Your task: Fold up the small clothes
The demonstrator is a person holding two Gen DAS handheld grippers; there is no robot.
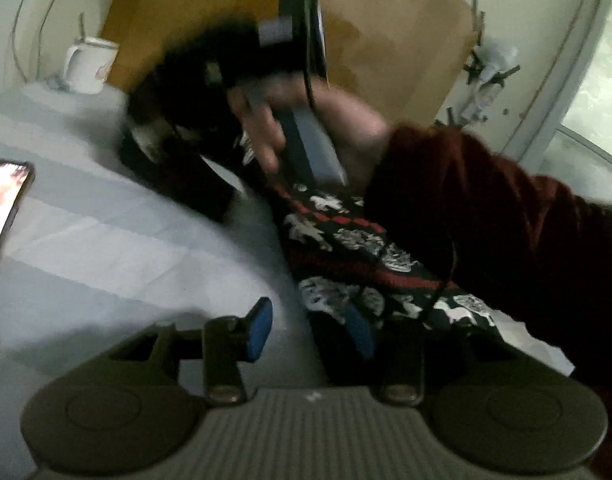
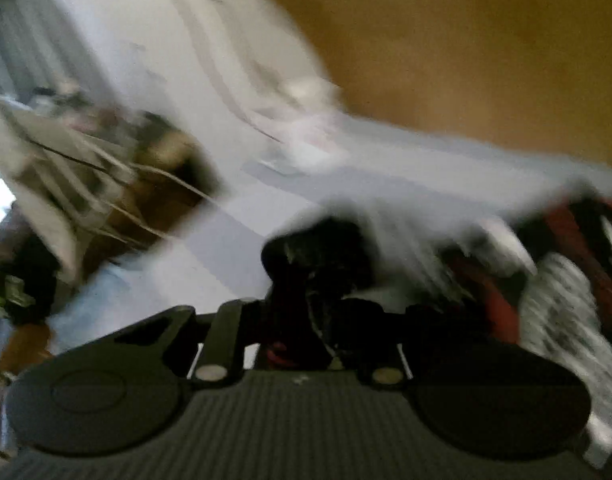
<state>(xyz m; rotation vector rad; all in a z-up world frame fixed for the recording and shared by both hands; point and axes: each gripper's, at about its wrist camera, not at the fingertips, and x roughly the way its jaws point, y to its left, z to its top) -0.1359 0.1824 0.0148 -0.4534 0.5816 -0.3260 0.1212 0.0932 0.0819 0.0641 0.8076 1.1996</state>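
On the pale sheet (image 1: 105,240), left gripper (image 1: 314,330) stood apart beside patterned garment (image 1: 346,240), right gripper (image 2: 318,320) clamped dark cloth (image 2: 318,256).

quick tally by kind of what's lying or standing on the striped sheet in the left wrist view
black, red and white patterned garment: 1
white mug: 1
phone with a lit screen: 1
total: 3

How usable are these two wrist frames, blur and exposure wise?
Left wrist view: static parts fairly sharp, mug and left gripper readable; the right gripper and hand are motion-smeared; patterned garment dim, phone screen blown out. Right wrist view: heavy motion blur throughout, only the gripper's own body crisp; dark cloth at its fingers; fisheye bending in both.
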